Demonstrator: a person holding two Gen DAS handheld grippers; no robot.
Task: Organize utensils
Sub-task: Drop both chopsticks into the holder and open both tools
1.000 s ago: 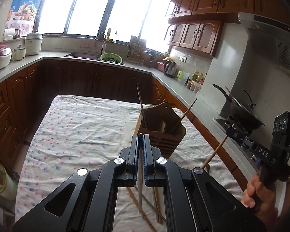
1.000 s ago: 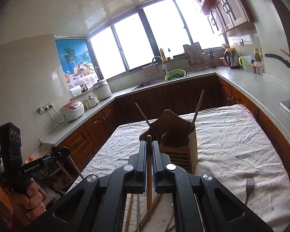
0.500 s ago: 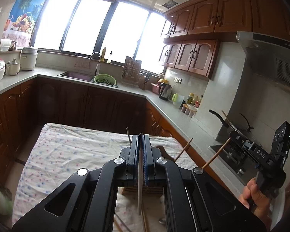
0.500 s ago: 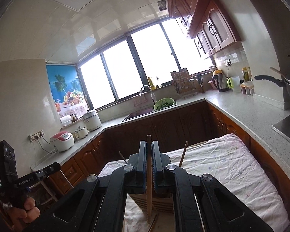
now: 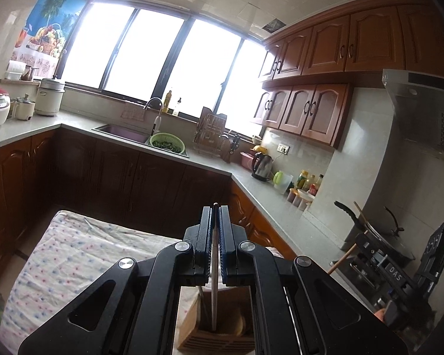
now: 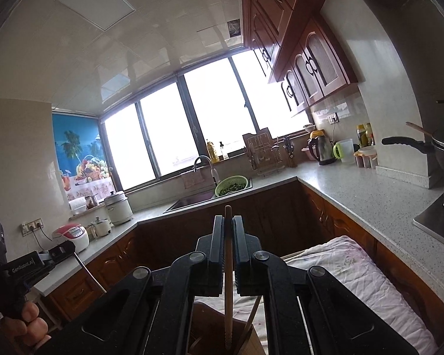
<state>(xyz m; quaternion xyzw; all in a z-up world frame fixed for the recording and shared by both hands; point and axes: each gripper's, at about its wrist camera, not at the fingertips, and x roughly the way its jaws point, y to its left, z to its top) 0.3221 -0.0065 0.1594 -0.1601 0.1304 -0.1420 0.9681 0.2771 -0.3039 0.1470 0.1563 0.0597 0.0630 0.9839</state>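
Note:
My left gripper (image 5: 215, 216) is shut on a thin metal chopstick (image 5: 214, 281) that hangs straight down, its lower end inside the wooden utensil holder (image 5: 222, 337) right below. My right gripper (image 6: 228, 227) is shut on a wooden chopstick (image 6: 228, 290) that hangs down into the same holder (image 6: 251, 343), where another wooden chopstick (image 6: 250, 315) leans. The right gripper also shows in the left wrist view (image 5: 355, 248), at the right edge. The left gripper also shows in the right wrist view (image 6: 66, 250), at the left edge.
The holder stands on a table under a flowered cloth (image 5: 74, 260), also in the right wrist view (image 6: 370, 284). Dark cabinets and a grey counter (image 6: 355, 183) ring the table. A wok (image 5: 381, 236) sits on the stove at the right.
Both grippers have risen and moved forward over the holder, each with its chopstick. The chopstick ends now hang inside the holder. The loose utensils on the cloth have left view.

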